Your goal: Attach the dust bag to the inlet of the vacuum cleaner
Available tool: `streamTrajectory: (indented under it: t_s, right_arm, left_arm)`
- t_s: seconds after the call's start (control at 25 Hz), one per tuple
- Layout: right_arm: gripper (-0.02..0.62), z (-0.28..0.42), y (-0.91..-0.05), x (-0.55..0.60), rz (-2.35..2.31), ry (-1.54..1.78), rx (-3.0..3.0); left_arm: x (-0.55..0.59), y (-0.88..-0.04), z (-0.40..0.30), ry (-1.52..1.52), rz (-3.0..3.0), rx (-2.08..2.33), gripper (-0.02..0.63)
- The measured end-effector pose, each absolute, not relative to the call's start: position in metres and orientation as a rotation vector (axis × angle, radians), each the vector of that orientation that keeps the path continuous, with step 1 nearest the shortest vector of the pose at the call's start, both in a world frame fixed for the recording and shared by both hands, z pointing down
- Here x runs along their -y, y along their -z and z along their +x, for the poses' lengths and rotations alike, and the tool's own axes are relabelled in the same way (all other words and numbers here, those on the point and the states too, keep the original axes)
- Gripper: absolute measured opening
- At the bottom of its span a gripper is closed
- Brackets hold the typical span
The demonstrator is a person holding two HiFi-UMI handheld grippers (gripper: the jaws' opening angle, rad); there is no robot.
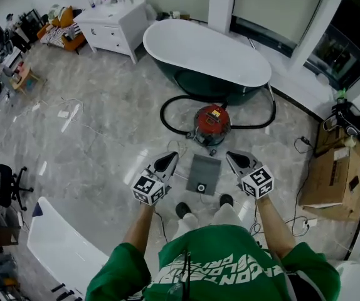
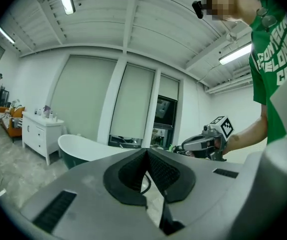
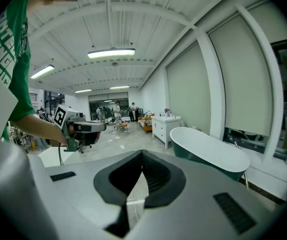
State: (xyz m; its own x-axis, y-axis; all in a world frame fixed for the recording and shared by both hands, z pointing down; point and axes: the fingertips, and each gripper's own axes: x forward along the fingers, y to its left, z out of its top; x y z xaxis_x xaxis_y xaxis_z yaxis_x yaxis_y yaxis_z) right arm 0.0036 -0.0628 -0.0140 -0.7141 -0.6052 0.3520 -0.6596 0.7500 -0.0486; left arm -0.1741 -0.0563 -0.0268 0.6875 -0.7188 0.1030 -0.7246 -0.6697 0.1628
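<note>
In the head view a red canister vacuum cleaner (image 1: 212, 123) stands on the marble floor in front of the bathtub, with its black hose (image 1: 167, 108) looped around it. A flat grey dust bag (image 1: 204, 173) with a round opening lies on the floor just short of the vacuum. My left gripper (image 1: 171, 157) hovers to the left of the bag and my right gripper (image 1: 230, 156) to its right, both above the floor. Each is shut with nothing between its jaws, as the left gripper view (image 2: 146, 151) and right gripper view (image 3: 142, 152) show. Neither touches the bag.
A white and dark green bathtub (image 1: 205, 54) stands behind the vacuum. At the back left is a white cabinet (image 1: 114, 24). Cardboard boxes (image 1: 330, 174) and cables sit at the right. A white panel (image 1: 61, 243) lies at the lower left.
</note>
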Motion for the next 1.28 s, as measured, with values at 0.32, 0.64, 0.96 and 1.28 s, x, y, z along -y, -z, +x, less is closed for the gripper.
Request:
streamTrajectory:
  t_s: [0.32, 0.64, 0.96, 1.28]
  right_arm:
    - [0.008, 0.004, -0.012, 0.089, 1.016, -0.278, 2.595]
    - [0.008, 0.009, -0.094, 0.126, 0.956, -0.320, 2.574]
    - [0.008, 0.015, -0.221, 0.154, 0.852, -0.335, 2.520]
    - [0.008, 0.006, -0.368, 0.181, 0.790, -0.323, 2.550]
  left_arm:
    - [0.085, -0.005, -0.170, -0.137, 2.755, 0.999, 0.005]
    - [0.132, -0.084, -0.158, -0.132, 2.652, 1.080, 0.005]
    - [0.156, -0.209, -0.146, -0.109, 2.615, 1.008, 0.005]
    - [0.170, -0.367, -0.138, -0.195, 2.667, 0.896, 0.005]
